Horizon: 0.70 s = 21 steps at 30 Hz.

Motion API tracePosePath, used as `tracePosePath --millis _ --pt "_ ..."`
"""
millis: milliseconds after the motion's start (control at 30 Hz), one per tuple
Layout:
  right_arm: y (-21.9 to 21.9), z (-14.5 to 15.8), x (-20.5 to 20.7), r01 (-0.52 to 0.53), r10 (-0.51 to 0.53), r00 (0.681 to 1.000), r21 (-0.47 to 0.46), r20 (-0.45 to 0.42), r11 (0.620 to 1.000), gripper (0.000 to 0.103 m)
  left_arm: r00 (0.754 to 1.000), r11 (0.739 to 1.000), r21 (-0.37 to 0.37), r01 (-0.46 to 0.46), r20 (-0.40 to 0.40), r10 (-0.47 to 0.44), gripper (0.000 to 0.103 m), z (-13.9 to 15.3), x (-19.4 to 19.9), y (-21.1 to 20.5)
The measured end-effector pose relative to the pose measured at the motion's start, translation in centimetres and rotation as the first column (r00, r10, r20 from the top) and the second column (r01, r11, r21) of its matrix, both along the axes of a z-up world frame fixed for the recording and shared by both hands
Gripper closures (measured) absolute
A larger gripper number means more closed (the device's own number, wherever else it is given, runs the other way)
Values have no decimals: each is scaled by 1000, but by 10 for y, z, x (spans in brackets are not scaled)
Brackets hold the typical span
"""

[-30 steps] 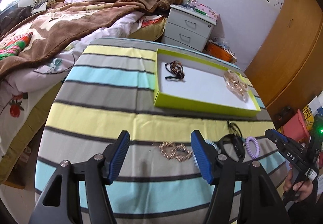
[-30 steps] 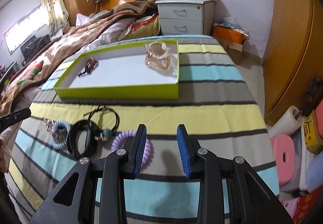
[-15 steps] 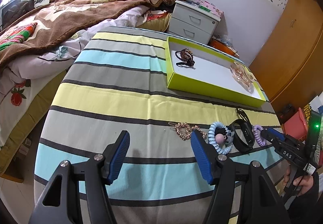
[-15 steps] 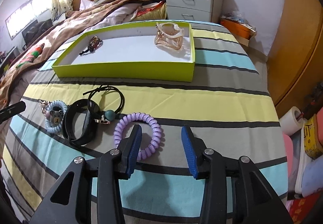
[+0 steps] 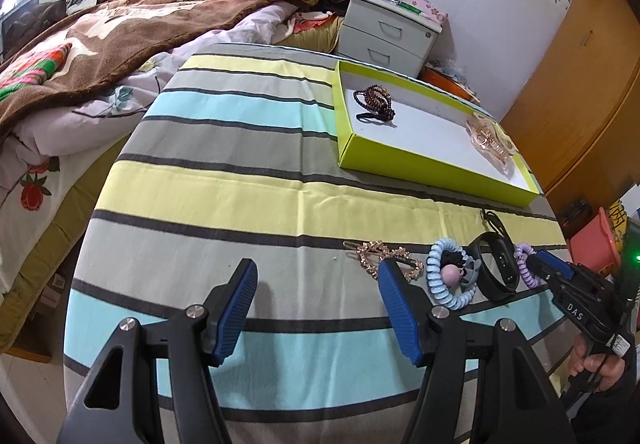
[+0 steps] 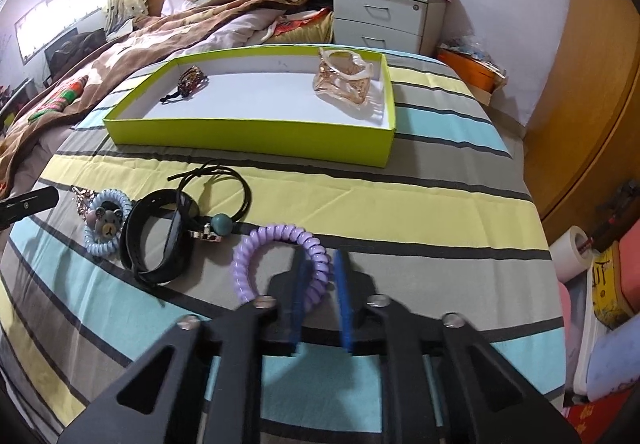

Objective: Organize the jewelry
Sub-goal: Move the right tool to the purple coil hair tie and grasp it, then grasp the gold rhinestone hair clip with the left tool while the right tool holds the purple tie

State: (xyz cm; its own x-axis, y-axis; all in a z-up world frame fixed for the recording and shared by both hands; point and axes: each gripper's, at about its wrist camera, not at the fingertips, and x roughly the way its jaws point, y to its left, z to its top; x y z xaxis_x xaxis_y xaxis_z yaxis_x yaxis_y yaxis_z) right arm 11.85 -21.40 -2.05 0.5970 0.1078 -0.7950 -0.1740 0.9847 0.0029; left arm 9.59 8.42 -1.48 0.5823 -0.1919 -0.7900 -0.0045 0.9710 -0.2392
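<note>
Bedroom setup, with a striped tablecloth [image 6: 420, 212] over the table and an unmade bed behind it. Going left to right from the right gripper [image 6: 320, 292]: far off to its left the left gripper [image 5: 316, 308] hangs released over bare cloth, nothing between its blue pads, with a gold hair clip [image 5: 384, 258] just ahead and right of it. Next along is a pale blue coil hair tie with a bear charm [image 6: 106, 222], then a black band [image 6: 160, 240], then a thin black cord tie with a teal bead [image 6: 219, 222], all to the left and ahead of the right claw.

Right at the claw is the purple coil hair tie [image 6: 280, 260]. The jaws have just been closing and are now clenched on its right-hand rim, one pad inside the loop and one outside.

Well ahead sits the lime-green tray [image 6: 248, 134], already holding a dark beaded bracelet [image 6: 191, 78] at its left end and a clear amber hair claw [image 6: 344, 78] at its right.

What worries me: the grip is only on one edge of a springy, slick coil. Lift too fast and I think it'll squirm out of the pads or swing and drop short of the tray wall. The teal bead sits near the loop too, so a sloppy drag could snag it.
</note>
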Motion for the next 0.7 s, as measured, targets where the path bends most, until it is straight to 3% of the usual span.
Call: tracePosePath --millis 500,700 --pt "-31 19 -20 99 -104 993 72 62 992 93 999 997 61 36 -28 -35 38 -9 39 -17" --pt "-31 23 -24 93 -100 992 97 75 991 93 998 991 124 46 -39 -41 38 -10 29 -21"
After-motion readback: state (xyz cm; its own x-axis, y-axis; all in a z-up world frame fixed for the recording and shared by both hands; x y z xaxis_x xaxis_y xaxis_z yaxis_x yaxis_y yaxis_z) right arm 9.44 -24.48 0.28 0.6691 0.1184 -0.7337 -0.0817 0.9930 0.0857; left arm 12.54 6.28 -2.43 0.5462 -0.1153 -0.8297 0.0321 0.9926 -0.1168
